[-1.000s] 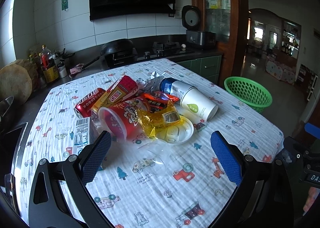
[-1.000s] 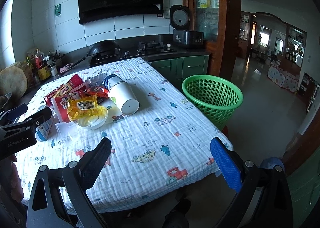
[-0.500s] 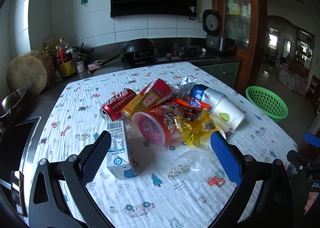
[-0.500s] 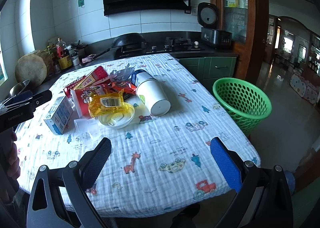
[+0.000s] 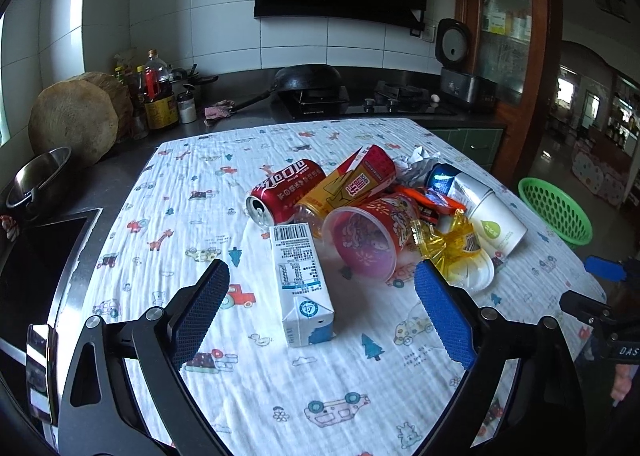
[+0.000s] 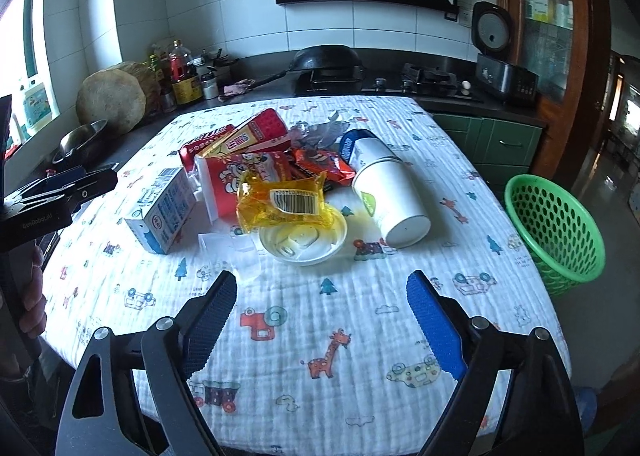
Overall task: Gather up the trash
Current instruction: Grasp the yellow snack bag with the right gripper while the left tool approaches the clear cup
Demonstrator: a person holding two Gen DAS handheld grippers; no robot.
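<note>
A pile of trash lies on the patterned tablecloth [image 5: 192, 215]: a red can [image 5: 286, 189], a red cup [image 5: 370, 240], a yellow wrapper [image 6: 284, 199], a white paper cup [image 6: 390, 195] and a white lid [image 6: 304, 240]. At the pile's near left lies a milk carton [image 5: 300, 280]. My left gripper [image 5: 321, 270] hovers over it, jaws closing, carton in the gap, pads clear of it. My right gripper [image 6: 321, 280] hangs over bare cloth short of the lid, jaws closing on nothing. A green basket [image 6: 556, 228] stands on the floor, right of the table.
A dark counter behind the table carries a wok [image 5: 308, 79], bottles [image 5: 158, 95], a rice cooker [image 6: 492, 55] and a metal bowl [image 5: 38, 179]. A sink [image 5: 36, 256] lies left of the table. A hand [image 6: 28, 288] holds the left gripper's handle.
Both grippers swung left along the table. The milk carton came to the middle of the left wrist view, and the pile now faces the right gripper. Both jaws narrowed slightly.
</note>
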